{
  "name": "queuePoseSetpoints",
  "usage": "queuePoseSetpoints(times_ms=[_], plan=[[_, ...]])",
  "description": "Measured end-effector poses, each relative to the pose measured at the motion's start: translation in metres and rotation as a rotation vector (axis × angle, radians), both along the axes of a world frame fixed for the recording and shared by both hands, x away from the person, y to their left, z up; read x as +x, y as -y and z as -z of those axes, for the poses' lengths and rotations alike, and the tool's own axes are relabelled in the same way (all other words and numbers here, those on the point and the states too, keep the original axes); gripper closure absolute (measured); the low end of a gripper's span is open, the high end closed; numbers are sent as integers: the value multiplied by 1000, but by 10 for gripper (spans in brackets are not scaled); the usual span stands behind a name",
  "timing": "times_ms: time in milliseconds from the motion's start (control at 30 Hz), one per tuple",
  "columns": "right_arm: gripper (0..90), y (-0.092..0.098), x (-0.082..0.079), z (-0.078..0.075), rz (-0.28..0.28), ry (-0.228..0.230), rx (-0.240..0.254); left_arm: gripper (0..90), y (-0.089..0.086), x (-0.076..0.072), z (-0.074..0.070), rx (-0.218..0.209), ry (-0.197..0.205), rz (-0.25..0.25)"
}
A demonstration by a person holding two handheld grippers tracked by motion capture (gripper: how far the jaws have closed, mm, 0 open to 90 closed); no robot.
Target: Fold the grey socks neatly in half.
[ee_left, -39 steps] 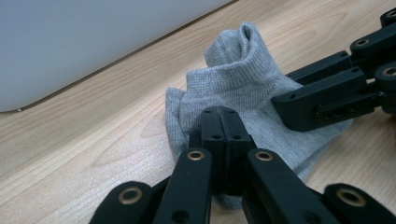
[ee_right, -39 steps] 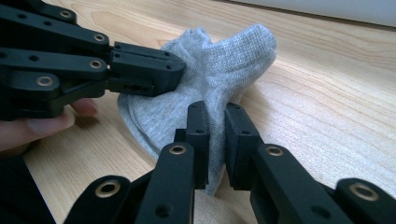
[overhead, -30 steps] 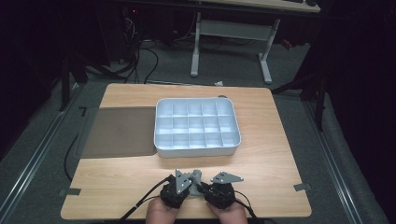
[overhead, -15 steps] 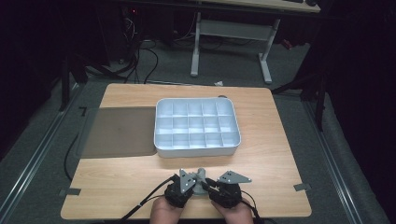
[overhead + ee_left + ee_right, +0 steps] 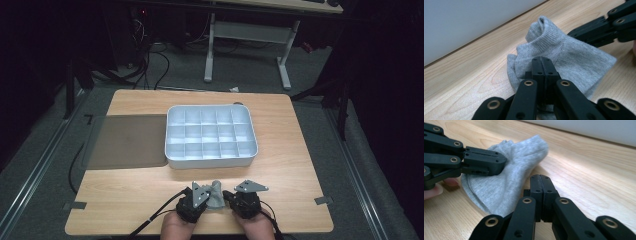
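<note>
A small grey sock [image 5: 216, 192] lies bunched on the wooden table [image 5: 290, 175] near its front edge, between my two grippers. My left gripper [image 5: 206, 198] is shut on one side of it; in the left gripper view the jaws [image 5: 544, 65] are together with the sock [image 5: 564, 52] pinched at their tips. My right gripper [image 5: 228, 196] is shut on the sock's other edge, and its closed tips [image 5: 541, 182] meet the fabric [image 5: 506, 180]. Each gripper view also shows the other gripper clamped on the sock [image 5: 596, 30] [image 5: 481, 161]. A hand holds each gripper.
A white tray [image 5: 210, 161] with several compartments stands at the table's middle, just beyond the sock; its pale wall [image 5: 474, 20] rises close behind. A dark mat [image 5: 127, 141] lies to the tray's left. Bare wood lies to the left and right of the grippers.
My right gripper has shifted slightly to the right. The sock now stands up more between the two grippers. The left gripper has stayed put.
</note>
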State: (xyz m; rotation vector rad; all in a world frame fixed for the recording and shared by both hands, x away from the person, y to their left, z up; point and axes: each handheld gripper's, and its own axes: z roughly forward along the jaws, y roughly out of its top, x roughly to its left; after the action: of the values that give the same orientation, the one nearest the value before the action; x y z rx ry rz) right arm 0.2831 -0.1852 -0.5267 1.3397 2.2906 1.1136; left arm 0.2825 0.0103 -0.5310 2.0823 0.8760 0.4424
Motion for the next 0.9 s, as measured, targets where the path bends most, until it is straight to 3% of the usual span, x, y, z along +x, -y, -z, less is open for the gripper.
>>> queuePoseSetpoints(times_ms=[133, 333, 433, 467, 600, 700, 900], plan=[[900, -6, 2, 4, -9, -19, -3, 900, 0, 0, 0, 2, 2, 0], [900, -14, -1, 3, -32, -17, 37, 900, 1, -2, 0, 8, 12, -4], [900, -17, -3, -1, -43, 9, 62, 900, 2, -2, 0, 16, 17, -1], [900, -20, -8, -6, -54, 45, 73, 900, 3, -3, 0, 21, 23, -5], [900, -21, -10, -6, -51, 53, 82, 900, 3, -3, 0, 24, 25, -3], [900, -19, -9, -6, -41, 47, 88, 899, 2, -2, -2, 13, -3, 7], [900, -16, -8, -3, -24, 47, 77, 856, -3, -3, -7, -32, -13, 10]])
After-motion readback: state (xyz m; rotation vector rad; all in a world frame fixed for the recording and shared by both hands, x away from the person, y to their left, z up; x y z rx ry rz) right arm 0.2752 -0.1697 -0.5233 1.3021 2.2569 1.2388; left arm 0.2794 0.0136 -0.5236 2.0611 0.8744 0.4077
